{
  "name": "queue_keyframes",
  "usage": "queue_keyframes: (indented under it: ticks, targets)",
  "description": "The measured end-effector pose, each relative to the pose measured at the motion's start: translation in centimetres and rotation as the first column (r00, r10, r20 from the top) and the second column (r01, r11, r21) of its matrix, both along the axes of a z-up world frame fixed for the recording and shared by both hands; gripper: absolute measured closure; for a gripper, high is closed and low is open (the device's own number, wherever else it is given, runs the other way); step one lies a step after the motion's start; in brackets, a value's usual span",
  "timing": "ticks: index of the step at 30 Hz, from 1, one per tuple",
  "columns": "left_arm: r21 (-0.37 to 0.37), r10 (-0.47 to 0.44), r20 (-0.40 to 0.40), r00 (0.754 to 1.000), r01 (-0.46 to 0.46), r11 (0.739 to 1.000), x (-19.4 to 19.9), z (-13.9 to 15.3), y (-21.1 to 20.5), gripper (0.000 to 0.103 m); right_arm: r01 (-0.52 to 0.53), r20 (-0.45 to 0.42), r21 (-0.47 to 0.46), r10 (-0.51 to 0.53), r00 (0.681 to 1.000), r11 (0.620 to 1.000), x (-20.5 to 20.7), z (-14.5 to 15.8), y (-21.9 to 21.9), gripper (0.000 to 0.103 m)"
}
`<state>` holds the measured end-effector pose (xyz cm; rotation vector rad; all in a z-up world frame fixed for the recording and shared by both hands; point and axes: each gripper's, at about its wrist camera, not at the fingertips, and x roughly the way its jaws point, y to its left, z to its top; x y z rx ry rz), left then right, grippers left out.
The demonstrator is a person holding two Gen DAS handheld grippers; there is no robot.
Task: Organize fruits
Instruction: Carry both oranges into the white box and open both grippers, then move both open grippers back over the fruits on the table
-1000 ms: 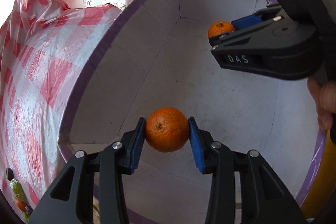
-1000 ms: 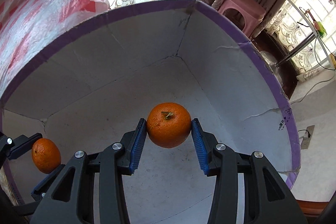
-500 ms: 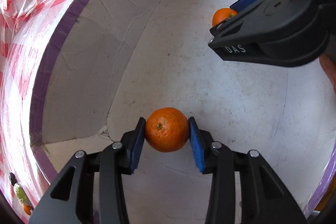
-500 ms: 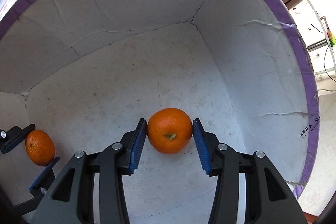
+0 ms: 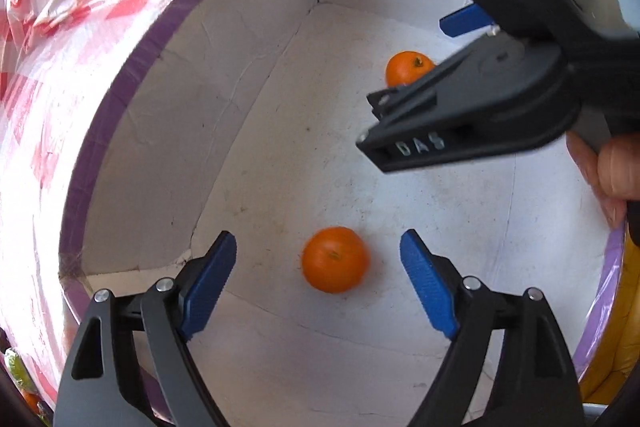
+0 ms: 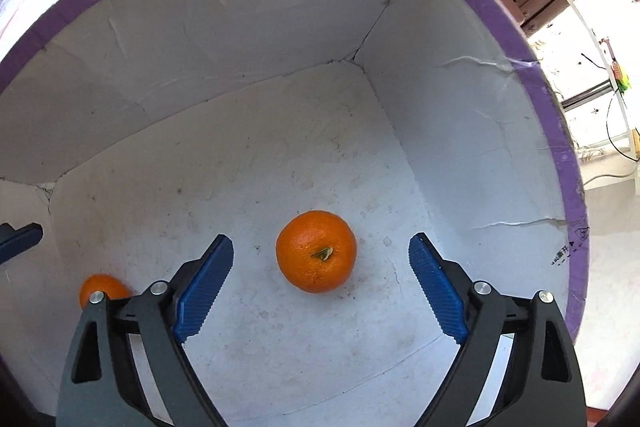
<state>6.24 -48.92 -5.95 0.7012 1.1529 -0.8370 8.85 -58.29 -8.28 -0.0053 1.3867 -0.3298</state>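
A white box with a purple rim [image 5: 120, 83] [image 6: 560, 131] holds two oranges. In the left wrist view, my left gripper [image 5: 318, 267] is open, and one orange [image 5: 335, 259] lies loose on the box floor between its blue pads. The other orange [image 5: 408, 67] lies farther in, partly hidden by the right gripper's body. In the right wrist view, my right gripper [image 6: 322, 267] is open over that orange [image 6: 316, 251], which rests on the floor, stem up. The first orange [image 6: 102, 289] shows at the lower left behind a finger.
A red-and-white checked plastic sheet [image 5: 48, 75] lies outside the box on the left. A yellow object [image 5: 616, 327] sits beyond the box's right rim. Curtains and a window [image 6: 580, 15] are behind the box.
Both grippers opened and let go of their oranges. The oranges now lie on the box floor, and both grippers have pulled back a little.
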Motion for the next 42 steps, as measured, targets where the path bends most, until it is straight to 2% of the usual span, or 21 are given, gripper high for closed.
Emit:
queue_keyframes:
  ticks: [1,4,5,10,12,15,18,20,22,23,27,28,30,31,32,33,34,37,39,40,42]
  targets:
    - [-0.011,-0.006,0.013,1.000,0.006,1.000,0.0,0.3,0.2,0.017,0.011,0.025,-0.002,-0.011,1.000,1.000,-0.2,0.5,-0.2,0.016]
    - [-0.055,-0.024,0.088,0.996,0.029,0.998,-0.7,1.7,0.9,0.003,0.048,0.137,0.001,-0.048,0.989,0.999,-1.1,2.7,-0.7,0.016]
    - [-0.074,-0.017,0.121,0.992,0.026,0.997,-0.8,2.4,1.2,0.002,0.071,0.182,-0.006,-0.068,0.981,0.997,-1.5,3.6,-1.1,0.016]
    - [-0.213,0.070,0.168,0.983,-0.033,0.976,0.0,5.8,3.9,0.002,0.155,0.390,0.046,-0.160,0.907,0.987,-4.1,7.7,-2.2,0.016]
    - [-0.265,0.113,0.190,0.975,-0.060,0.962,-0.6,6.1,5.1,0.002,0.175,0.451,0.034,-0.172,0.876,0.984,-4.7,8.8,-1.8,0.016]
    - [-0.339,0.169,0.233,0.958,-0.083,0.937,-0.5,8.4,7.2,0.002,0.199,0.501,-0.013,-0.166,0.849,0.980,-5.1,12.6,-0.8,0.016]
    - [-0.410,0.269,0.284,0.920,-0.137,0.902,-0.7,10.7,10.0,0.002,0.228,0.568,-0.049,-0.161,0.807,0.972,-6.2,14.6,0.1,0.016]
    - [-0.471,0.342,0.295,0.892,-0.176,0.865,-0.3,12.1,12.0,0.002,0.237,0.615,-0.004,-0.184,0.766,0.972,-6.6,16.5,2.2,0.016]
    - [-0.552,0.454,0.338,0.824,-0.217,0.805,-0.2,13.3,15.6,0.002,0.229,0.640,0.038,-0.200,0.742,0.973,-6.4,17.4,4.2,0.016]
    - [-0.575,0.499,0.358,0.790,-0.234,0.783,-0.8,14.0,17.1,0.002,0.211,0.648,0.045,-0.190,0.738,0.976,-6.1,17.5,5.6,0.016]
    - [-0.600,0.612,0.416,0.672,-0.302,0.740,-0.3,15.5,23.1,0.002,0.044,0.661,0.017,-0.044,0.749,0.999,-4.7,18.2,12.8,0.016]
    - [-0.609,0.636,0.406,0.656,-0.325,0.723,0.0,15.8,24.7,0.002,-0.002,0.664,0.010,-0.005,0.747,1.000,-4.3,18.2,14.6,0.016]
    - [-0.633,0.675,0.353,0.648,-0.367,0.682,0.1,16.2,28.5,0.002,-0.074,0.680,0.049,0.021,0.733,0.996,-3.5,18.0,17.8,0.016]
    - [-0.653,0.705,0.329,0.628,-0.388,0.650,0.3,16.1,30.5,0.002,-0.117,0.689,0.092,0.021,0.725,0.989,-3.3,18.0,19.1,0.016]
    - [-0.667,0.742,0.318,0.590,-0.416,0.617,0.3,16.0,32.4,0.002,-0.156,0.693,0.122,0.028,0.721,0.980,-3.0,17.8,20.4,0.016]
    - [-0.676,0.782,0.310,0.541,-0.453,0.581,0.5,15.9,34.4,0.002,-0.187,0.692,0.132,0.045,0.721,0.973,-2.5,17.7,21.9,0.016]
    - [-0.689,0.813,0.295,0.501,-0.479,0.545,0.5,15.6,36.2,0.002,-0.210,0.688,0.129,0.066,0.723,0.969,-2.1,17.5,23.5,0.016]
    - [-0.722,0.889,0.211,0.407,-0.548,0.422,0.5,14.8,41.4,0.002,-0.287,0.686,0.122,0.128,0.716,0.950,-1.3,17.0,28.0,0.016]
    - [-0.727,0.930,0.157,0.331,-0.599,0.336,0.5,14.2,44.5,0.002,-0.334,0.685,0.118,0.167,0.709,0.935,-1.0,16.7,30.4,0.016]
    - [-0.727,0.945,0.134,0.299,-0.618,0.299,0.5,13.9,45.8,0.002,-0.355,0.686,0.111,0.187,0.703,0.928,-0.9,16.6,31.5,0.016]
    - [-0.727,0.963,0.096,0.253,-0.643,0.242,0.2,13.5,48.2,0.002,-0.394,0.678,0.100,0.227,0.699,0.914,-0.7,16.2,33.5,0.016]
